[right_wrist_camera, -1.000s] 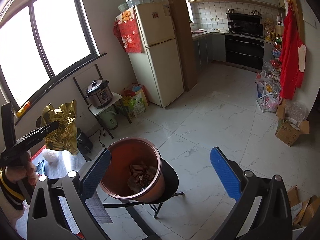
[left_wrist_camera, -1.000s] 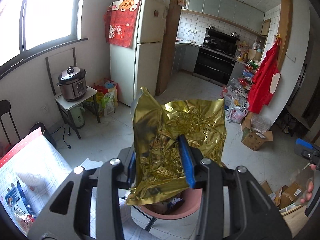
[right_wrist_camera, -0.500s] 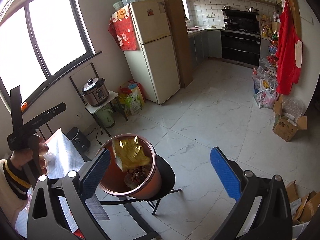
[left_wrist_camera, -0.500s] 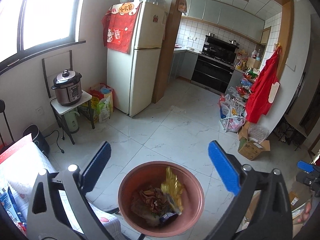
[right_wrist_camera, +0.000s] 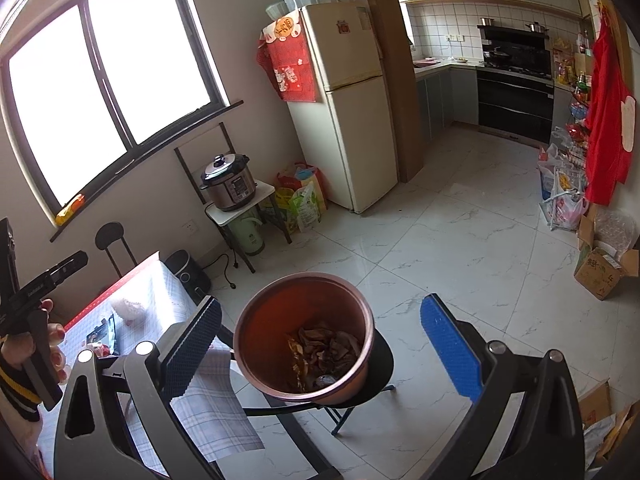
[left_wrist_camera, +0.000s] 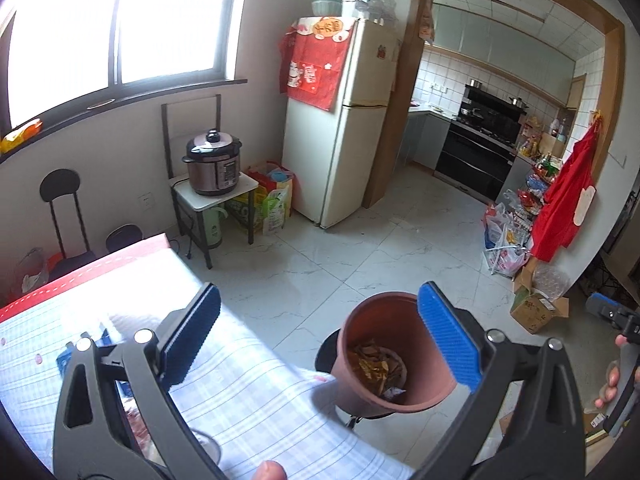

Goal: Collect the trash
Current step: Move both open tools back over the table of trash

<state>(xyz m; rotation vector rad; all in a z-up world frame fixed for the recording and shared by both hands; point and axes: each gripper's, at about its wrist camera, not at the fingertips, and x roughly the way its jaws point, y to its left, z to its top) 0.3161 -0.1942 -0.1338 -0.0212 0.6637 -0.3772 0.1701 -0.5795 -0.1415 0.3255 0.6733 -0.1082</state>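
A terracotta bin (left_wrist_camera: 360, 332) stands on a black stool beside the table. A crumpled gold foil wrapper (left_wrist_camera: 372, 364) lies inside it on other scraps. My left gripper (left_wrist_camera: 320, 300) is open and empty, over the edge of the checked tablecloth (left_wrist_camera: 248, 396), with the bin just past its right finger. My right gripper (right_wrist_camera: 320, 304) is also open and empty, held above the bin (right_wrist_camera: 256, 320), where the trash (right_wrist_camera: 324, 348) shows between its fingers. On the table lie a black packet (right_wrist_camera: 102, 334) and a white crumpled piece (right_wrist_camera: 128, 308).
A pressure cooker (left_wrist_camera: 212, 164) sits on a small side table by the wall, with bags (left_wrist_camera: 272, 204) and a fridge (left_wrist_camera: 340, 120) next to it. Cardboard boxes (right_wrist_camera: 600, 268) stand on the tiled floor at right. A black chair (left_wrist_camera: 64, 208) stands behind the table.
The left gripper opened and let go of the gold wrapper, which fell into the bin. That gripper then swung left over the table. The right gripper shifted a little.
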